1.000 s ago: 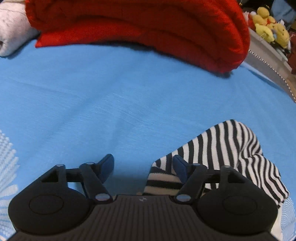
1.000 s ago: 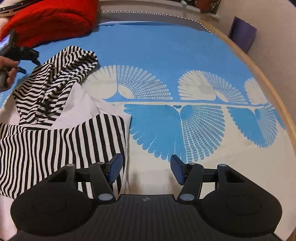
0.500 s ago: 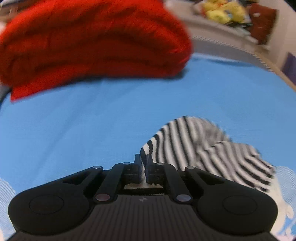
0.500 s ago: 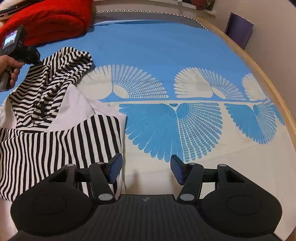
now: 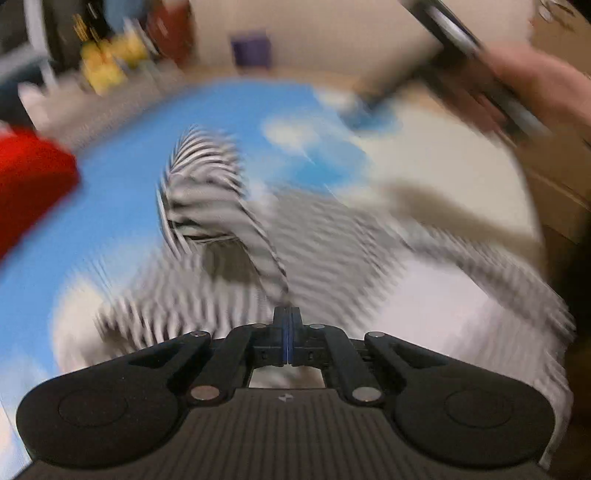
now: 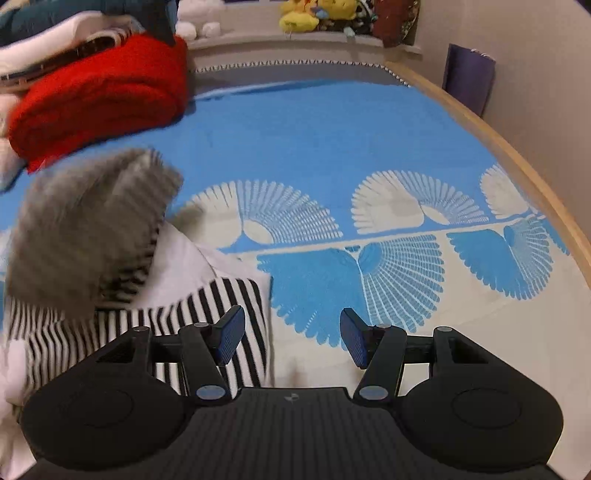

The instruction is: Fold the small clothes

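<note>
Left claw [image 5: 287,334]: jaws pressed together, pinching a thin edge of the striped garment [image 5: 229,206]; the cloth runs up from the tips into a bunched striped fold farther out; whole left wrist view is motion-blurred, details soft. Garment lies on the blue patterned bedspread [image 5: 122,177]; red blanket [image 5: 29,184] at the left edge; blurred yellow toys [image 5: 107,62] far left.

Right claw [image 6: 291,338]: jaws spread wide, holding nothing; left finger [image 6: 231,334] sits over the striped hem, contact unclear; right finger is over bare bedspread [image 6: 332,147].

Only the left wrist view shows the pinch, plus the person's right hand [image 5: 535,88] with the other gripper at far right, blurred. Only the right wrist view shows it sharp: striped garment [image 6: 207,332] at near left with a white panel [image 6: 184,266] above the hem; a blurred grey-striped part [image 6: 85,221] raised at left; folded red blanket [image 6: 99,99] far left; fan pattern across the middle; wooden bed edge [image 6: 517,162] curving right; purple object [image 6: 469,81] against the wall; yellow plush toys [image 6: 314,14] on the far ledge.
</note>
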The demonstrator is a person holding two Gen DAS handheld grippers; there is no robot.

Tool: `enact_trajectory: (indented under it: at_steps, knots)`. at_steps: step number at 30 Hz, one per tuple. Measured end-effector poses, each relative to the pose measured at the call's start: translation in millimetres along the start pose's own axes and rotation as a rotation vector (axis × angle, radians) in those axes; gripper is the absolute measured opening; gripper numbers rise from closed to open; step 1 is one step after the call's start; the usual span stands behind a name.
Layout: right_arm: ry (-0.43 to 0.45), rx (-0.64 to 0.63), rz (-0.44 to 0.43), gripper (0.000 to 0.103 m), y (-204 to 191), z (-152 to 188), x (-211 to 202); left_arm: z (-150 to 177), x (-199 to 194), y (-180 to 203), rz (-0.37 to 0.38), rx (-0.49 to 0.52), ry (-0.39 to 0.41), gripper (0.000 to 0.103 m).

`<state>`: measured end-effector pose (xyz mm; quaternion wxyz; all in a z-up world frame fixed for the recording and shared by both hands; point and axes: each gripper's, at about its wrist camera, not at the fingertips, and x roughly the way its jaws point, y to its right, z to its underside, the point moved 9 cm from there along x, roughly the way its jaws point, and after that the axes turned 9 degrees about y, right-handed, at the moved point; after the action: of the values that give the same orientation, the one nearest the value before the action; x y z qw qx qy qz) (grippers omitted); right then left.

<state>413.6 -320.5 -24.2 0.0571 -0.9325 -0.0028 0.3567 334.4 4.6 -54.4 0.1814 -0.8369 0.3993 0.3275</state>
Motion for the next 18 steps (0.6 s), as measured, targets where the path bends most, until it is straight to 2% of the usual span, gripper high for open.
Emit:
enact_trajectory:
  at_steps: [2,3,4,5,6,7,8,9,10,12,14,16,18]
  knots:
    - [0.013,0.02,-0.014,0.059,-1,-2,-6,23,-18,11,0.015,-0.091,-0.092,0.005]
    - [0.015,0.03,-0.021,0.059,-1,-2,-8,21,-19,3,-0.023,-0.136,-0.096,0.005]
    - [0.015,0.043,-0.031,0.059,-3,-1,-10,16,-23,-12,-0.109,-0.213,-0.075,0.007]
    - [0.009,0.061,-0.045,0.059,-5,1,-11,14,-26,-29,-0.182,-0.329,-0.05,0.007]
    - [0.0,0.079,-0.06,0.059,-7,2,-10,13,-24,-45,-0.22,-0.461,-0.031,0.009]
    - [-0.012,0.1,-0.079,0.059,-10,4,-10,20,-21,-61,-0.254,-0.645,-0.003,0.009]
    - [-0.026,0.123,-0.102,0.058,-15,6,-8,26,-17,-72,-0.28,-0.777,0.024,0.009]
    - [-0.038,0.143,-0.118,0.058,-18,8,-6,31,-8,-85,-0.3,-0.898,0.051,0.009]
    - [-0.049,0.16,-0.126,0.058,-22,11,-5,39,2,-90,-0.313,-0.977,0.045,0.009]
    - [-0.076,0.189,-0.143,0.056,-29,16,1,52,21,-105,-0.346,-1.096,-0.008,0.009]
    - [-0.109,0.216,-0.16,0.055,-37,23,9,57,39,-113,-0.313,-1.208,-0.002,0.01]
    - [-0.141,0.236,-0.177,0.054,-46,28,17,66,47,-111,-0.267,-1.295,-0.016,0.031]
    - [-0.182,0.256,-0.19,0.054,-54,34,27,75,51,-105,-0.262,-1.339,-0.032,0.037]
